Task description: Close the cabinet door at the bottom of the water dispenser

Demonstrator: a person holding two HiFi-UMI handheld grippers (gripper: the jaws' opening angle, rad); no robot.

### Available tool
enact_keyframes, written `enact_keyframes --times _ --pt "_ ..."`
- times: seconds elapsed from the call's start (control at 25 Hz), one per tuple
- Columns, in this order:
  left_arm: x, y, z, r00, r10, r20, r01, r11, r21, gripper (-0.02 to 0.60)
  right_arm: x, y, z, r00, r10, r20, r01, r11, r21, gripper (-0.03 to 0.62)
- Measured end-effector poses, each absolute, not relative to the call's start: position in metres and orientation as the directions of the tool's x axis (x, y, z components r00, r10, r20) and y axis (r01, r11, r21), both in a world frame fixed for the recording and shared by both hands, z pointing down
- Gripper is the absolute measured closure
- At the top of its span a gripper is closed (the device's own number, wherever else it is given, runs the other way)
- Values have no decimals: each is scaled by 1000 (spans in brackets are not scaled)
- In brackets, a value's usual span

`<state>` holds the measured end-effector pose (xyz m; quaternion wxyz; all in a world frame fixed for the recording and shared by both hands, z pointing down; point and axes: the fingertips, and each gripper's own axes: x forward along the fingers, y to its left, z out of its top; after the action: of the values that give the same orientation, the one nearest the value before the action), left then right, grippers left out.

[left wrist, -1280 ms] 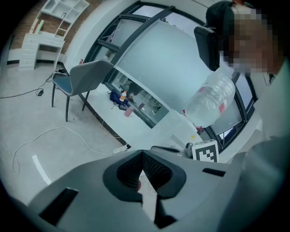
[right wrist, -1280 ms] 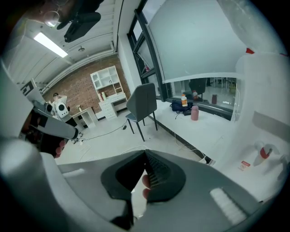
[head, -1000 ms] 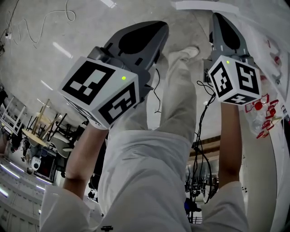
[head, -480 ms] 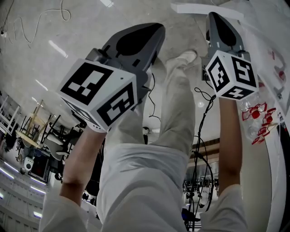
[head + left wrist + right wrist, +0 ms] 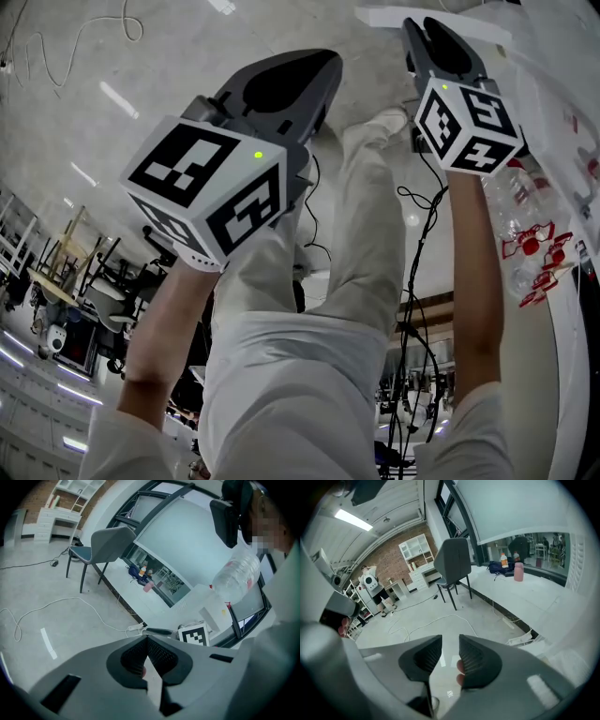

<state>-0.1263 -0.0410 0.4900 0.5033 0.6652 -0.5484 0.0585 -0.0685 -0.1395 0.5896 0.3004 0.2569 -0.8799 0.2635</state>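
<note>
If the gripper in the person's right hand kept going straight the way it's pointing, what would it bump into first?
Probably the pale grey polished floor: the right gripper, whose jaws have just been opening with nothing between them, points down at bare floor. Depth is unclear.

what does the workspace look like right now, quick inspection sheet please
surface: grey floor, no table in view
job's things: clear water bottle seen; cabinet door not made out
clutter: grey chair, pink bottle
grippers: left gripper shut, empty; right gripper open, jaws just been opening, nothing between them
cables: white cable on floor; black cable by the legs
surroundings: brick wall, white shelves
</note>
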Motion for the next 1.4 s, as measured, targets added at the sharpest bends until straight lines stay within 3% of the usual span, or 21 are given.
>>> enact_keyframes --times 0.52,1.4 --pt "-109 -24 511 391 -656 646 -791 119 600 581 -63 -131 671 -645 -201 737 -630 687 -364 395" --pt "-95 -37 531 399 -636 661 -790 127 599 581 -72 -140 720 -606 -140 783 -644 664 -380 390"
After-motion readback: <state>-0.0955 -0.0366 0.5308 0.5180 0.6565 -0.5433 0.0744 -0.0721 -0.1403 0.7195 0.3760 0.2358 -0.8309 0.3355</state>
